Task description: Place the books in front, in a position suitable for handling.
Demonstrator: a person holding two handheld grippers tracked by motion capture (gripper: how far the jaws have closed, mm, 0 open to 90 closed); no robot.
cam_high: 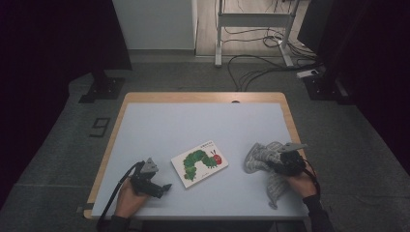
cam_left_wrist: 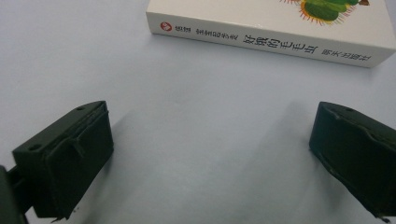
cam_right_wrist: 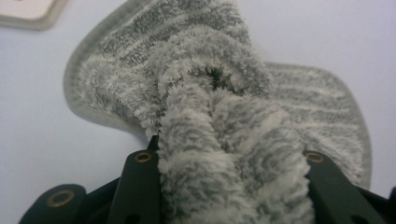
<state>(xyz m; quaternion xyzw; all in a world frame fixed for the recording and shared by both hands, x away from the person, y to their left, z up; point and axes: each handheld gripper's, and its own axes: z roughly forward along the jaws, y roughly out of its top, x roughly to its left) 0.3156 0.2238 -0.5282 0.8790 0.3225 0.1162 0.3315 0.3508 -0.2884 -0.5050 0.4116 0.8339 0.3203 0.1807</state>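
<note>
A caterpillar picture book (cam_high: 199,164) lies at table (cam_high: 193,121) centre; at four o'clock, the right gripper (cam_high: 276,163) clamps a bunched grey towel (cam_high: 261,157), while at seven o'clock the left gripper (cam_high: 166,188) rests, jaws apart.

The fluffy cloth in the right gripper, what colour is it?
The cloth is grey with paler stripes, clearest in the right gripper view.

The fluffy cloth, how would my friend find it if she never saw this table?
Look at the pale table, then go to its right edge near the person's right hand. The fluffy cloth lies bunched there, pinched in the right hand-held gripper. It is grey, striped and soft, unlike the flat white book with a green caterpillar beside it.
</note>
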